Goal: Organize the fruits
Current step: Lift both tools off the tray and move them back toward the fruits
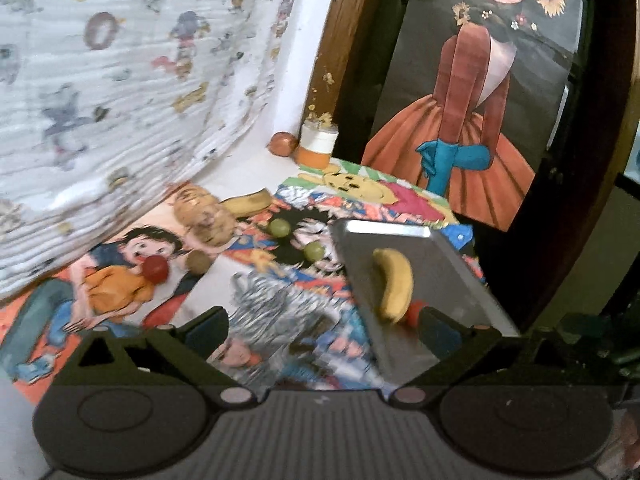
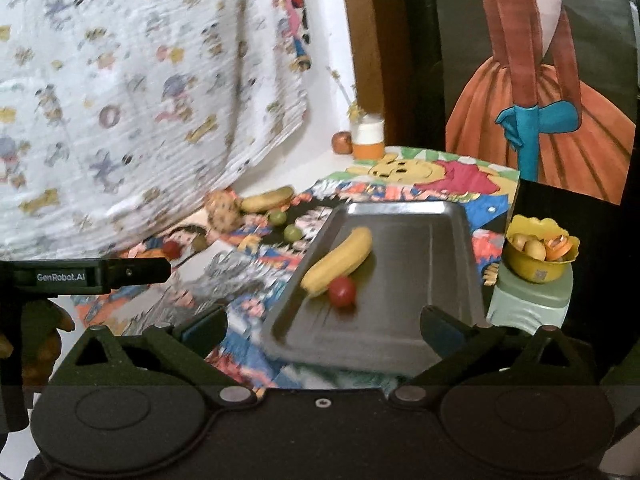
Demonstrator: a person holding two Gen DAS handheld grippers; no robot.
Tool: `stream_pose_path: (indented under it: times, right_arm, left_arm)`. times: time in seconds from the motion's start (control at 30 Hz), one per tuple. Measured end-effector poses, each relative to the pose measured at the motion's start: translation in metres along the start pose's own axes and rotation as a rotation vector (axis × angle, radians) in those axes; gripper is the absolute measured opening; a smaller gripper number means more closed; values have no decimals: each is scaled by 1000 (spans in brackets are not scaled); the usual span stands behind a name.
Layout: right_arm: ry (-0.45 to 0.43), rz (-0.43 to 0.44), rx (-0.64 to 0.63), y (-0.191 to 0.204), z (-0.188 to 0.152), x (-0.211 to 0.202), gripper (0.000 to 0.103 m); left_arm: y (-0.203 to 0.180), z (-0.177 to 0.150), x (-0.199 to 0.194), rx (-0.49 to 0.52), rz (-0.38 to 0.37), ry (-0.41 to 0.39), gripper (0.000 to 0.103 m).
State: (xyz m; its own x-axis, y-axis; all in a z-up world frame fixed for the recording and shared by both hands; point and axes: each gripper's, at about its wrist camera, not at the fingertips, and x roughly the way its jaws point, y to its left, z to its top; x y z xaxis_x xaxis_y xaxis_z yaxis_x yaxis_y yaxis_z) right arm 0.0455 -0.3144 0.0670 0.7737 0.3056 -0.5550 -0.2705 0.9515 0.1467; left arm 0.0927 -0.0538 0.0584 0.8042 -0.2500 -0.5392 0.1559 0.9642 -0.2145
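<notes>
A grey metal tray [image 2: 424, 248] lies on the cartoon-printed table cover and holds a yellow banana [image 2: 338, 261] with a red tomato [image 2: 342, 291] touching its near end. The same tray [image 1: 448, 272], banana [image 1: 394, 282] and a sliver of the tomato [image 1: 414, 312] show in the left wrist view. Loose on the cover to the left lie two green fruits [image 1: 279, 227] [image 1: 313, 251], another red tomato [image 1: 155, 269], a brown kiwi [image 1: 198, 261], a second banana [image 1: 247, 201] and a knobbly tan fruit [image 1: 204, 216]. My left gripper [image 1: 324, 334] and right gripper [image 2: 324, 330] both stand open, holding nothing.
A white patterned cloth [image 1: 120, 80] hangs at the left. At the back stand an orange-and-white jar [image 2: 370, 136] and a round brown fruit [image 2: 342, 142]. A yellow bowl of peels [image 2: 538, 252] sits on a pale green stand beside the tray's right. A painted poster [image 2: 540, 80] leans behind.
</notes>
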Motion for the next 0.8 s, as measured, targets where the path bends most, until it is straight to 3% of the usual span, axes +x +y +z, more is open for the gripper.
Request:
stream_pose_path:
  times: [0.2,0.43,0.8]
  right_arm:
    - [41,21,7,25,-14,-2,102]
    - [181,76,-63,61,-30,25,102]
    - [253,146,-185,104,-19,68,102]
  left_arm:
    - [21,-24,-22,-1,35,7,103]
    - [56,-44,-34,-27,98,49,103]
    - [119,-58,-37,-112,227,85,103]
